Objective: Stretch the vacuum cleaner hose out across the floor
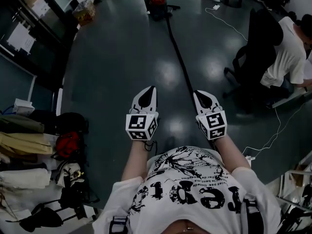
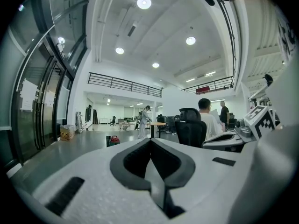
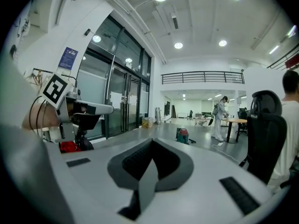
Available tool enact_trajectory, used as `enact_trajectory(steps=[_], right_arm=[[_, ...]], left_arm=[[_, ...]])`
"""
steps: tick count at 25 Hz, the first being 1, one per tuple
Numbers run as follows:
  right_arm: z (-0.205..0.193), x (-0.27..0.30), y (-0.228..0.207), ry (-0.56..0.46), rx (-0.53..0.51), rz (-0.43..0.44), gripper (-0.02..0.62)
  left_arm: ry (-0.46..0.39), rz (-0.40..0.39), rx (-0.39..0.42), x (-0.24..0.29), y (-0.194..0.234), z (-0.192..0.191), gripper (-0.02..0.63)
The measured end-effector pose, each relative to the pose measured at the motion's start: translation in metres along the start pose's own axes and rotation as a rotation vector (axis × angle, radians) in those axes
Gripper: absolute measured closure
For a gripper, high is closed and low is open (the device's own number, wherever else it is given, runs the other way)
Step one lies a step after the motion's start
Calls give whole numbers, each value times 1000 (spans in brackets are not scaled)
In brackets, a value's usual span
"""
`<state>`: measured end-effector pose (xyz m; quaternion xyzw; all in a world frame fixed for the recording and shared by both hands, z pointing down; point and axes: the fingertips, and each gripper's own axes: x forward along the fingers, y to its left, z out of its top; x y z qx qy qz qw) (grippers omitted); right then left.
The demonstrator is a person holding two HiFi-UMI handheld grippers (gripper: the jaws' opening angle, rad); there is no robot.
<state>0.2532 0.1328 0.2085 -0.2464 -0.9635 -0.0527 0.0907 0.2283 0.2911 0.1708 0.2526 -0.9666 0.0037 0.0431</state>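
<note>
Plainly, both tongs are idle. The left tongs (image 1: 148,90) and the right tongs (image 1: 199,95) are held side by side in front of the person's chest. Each has its jaws pressed together on nothing, as each gripper view confirms.

The hose (image 1: 178,52) lies on the floor (image 1: 117,62) as a nearly straight dark line. It runs away from just ahead of the right tongs to the red vacuum cleaner (image 1: 157,3), which sits far ahead, roughly between the two tongs' lines. The near end of the hose slips out of sight beneath the right tongs' tip, so I cannot tell where it stops.

Lying this straight with no slack loops, the hose looks pulled out to its length, which would explain why neither pair grips it. The stretching seems done or nearly so.

The line keeps to open floor. An office chair (image 1: 253,52) and a seated person (image 1: 287,52) are off to the right of the right tongs, well apart from the hose. Laid this way, it probably stays clear of the chair's wheels.
</note>
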Motion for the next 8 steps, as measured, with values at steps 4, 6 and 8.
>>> enact_trajectory(steps=[4, 6, 8], right_arm=[[-5, -1, -5, 8, -2, 1, 591], [-8, -1, -8, 14, -1, 3, 591], [-10, -1, -11, 21, -2, 6, 591]], left_arm=[[-4, 20, -6, 1, 1, 0, 601], [-6, 27, -16, 2, 1, -1, 601], [-8, 33, -26, 3, 0, -1, 601]])
